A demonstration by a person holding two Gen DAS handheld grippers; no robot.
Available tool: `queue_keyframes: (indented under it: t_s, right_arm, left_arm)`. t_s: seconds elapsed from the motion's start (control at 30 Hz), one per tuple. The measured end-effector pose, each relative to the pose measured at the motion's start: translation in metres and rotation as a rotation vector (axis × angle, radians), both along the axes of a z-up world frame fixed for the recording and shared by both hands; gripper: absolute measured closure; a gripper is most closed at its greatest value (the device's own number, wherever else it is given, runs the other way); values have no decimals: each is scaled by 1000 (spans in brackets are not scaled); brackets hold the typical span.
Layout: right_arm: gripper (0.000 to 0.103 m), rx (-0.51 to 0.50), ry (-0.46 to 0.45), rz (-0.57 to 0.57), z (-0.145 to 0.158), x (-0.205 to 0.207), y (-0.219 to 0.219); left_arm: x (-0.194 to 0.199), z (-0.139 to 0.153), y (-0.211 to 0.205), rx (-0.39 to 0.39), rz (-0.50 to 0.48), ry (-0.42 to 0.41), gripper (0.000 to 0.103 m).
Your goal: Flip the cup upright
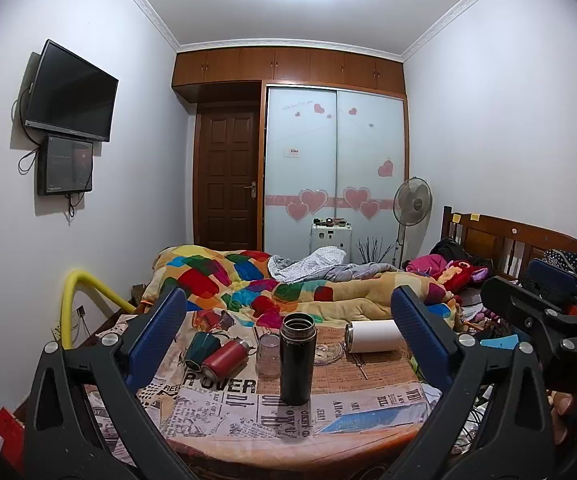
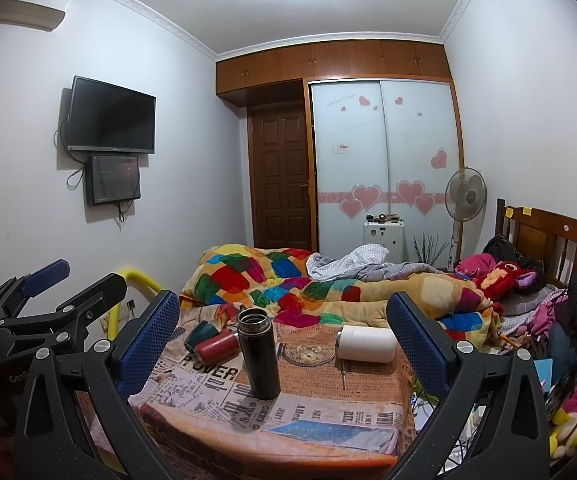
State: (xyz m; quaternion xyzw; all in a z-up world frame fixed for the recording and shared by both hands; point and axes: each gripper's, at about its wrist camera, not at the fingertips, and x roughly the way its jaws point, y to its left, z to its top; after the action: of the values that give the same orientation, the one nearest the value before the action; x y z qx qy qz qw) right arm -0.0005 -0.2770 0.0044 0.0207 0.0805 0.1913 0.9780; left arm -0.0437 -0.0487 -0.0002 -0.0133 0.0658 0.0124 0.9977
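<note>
Black flask [image 1: 297,358] upright — red bottle [image 1: 226,357], white cup [image 1: 374,336] lie behind.

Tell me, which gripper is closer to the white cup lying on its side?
Probably the right gripper; the white cup lies just inside its right finger. The left gripper sits further left.

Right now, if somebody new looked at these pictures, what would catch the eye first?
Probably the black flask, standing upright and open near the middle of the table with its newspaper-print cover. Around it lie tipped cups: a white cup on its side to the right, a red cup and a green cup to the left. Behind the table, the patchwork blanket covers the bed.
</note>
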Motion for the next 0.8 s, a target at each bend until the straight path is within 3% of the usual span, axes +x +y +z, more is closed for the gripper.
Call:
queue_keyframes:
  t_s: [0.8]
  right_arm:
    - [0,-6,-1,-4,-1,2,1]
  left_arm:
    - [2,-5,-5,-9,-3,2,0]
